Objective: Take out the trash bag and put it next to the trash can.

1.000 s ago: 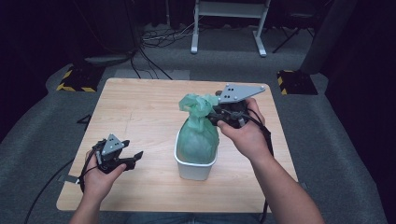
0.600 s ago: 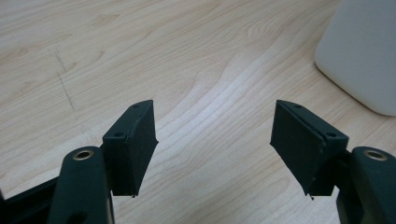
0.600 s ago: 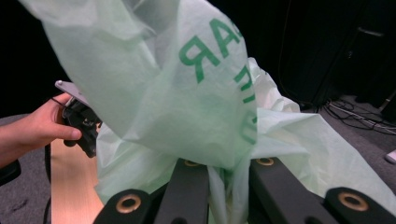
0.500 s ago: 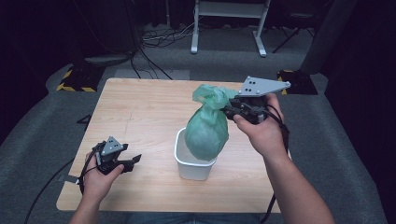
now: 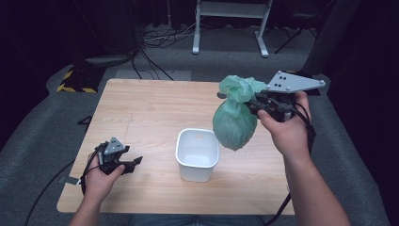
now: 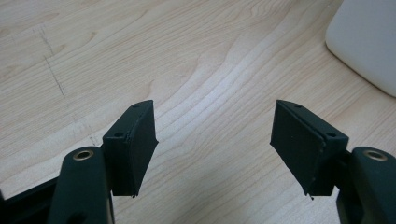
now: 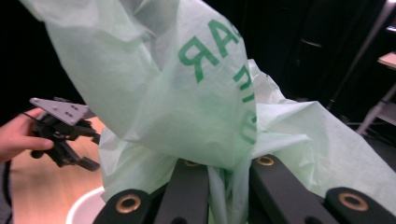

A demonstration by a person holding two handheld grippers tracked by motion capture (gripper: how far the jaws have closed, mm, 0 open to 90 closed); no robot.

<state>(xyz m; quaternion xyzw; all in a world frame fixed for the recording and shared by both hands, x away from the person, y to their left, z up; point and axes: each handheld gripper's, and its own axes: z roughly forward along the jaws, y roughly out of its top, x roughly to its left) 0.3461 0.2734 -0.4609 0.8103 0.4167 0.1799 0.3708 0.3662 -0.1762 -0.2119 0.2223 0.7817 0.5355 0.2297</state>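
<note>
While the right gripper (image 5: pixel 254 106) keeps its jaws clamped on the gathered neck of the green bag (image 5: pixel 234 125), the full bag hangs clear in the air, up and to the right of the white bin (image 5: pixel 197 154), which stands empty in the middle of the table (image 5: pixel 141 113). In the right gripper view the thin plastic is bunched tight between the two black jaws, with loose folds spilling above them. The left gripper (image 5: pixel 124 162) rests low near the table's front left edge, its jaws standing apart with nothing between them, well away from the bin. The main risk, as I judge it, is the hold itself: the film is slick and thin, so the weight below could drag the neck through the pads, or the plastic could tear where it is pinched, dropping the load onto the table or floor. A quick swing to the side would make that more likely. The bin is also unheld, so a brush from the swaying bag could tip or shove it.
</note>
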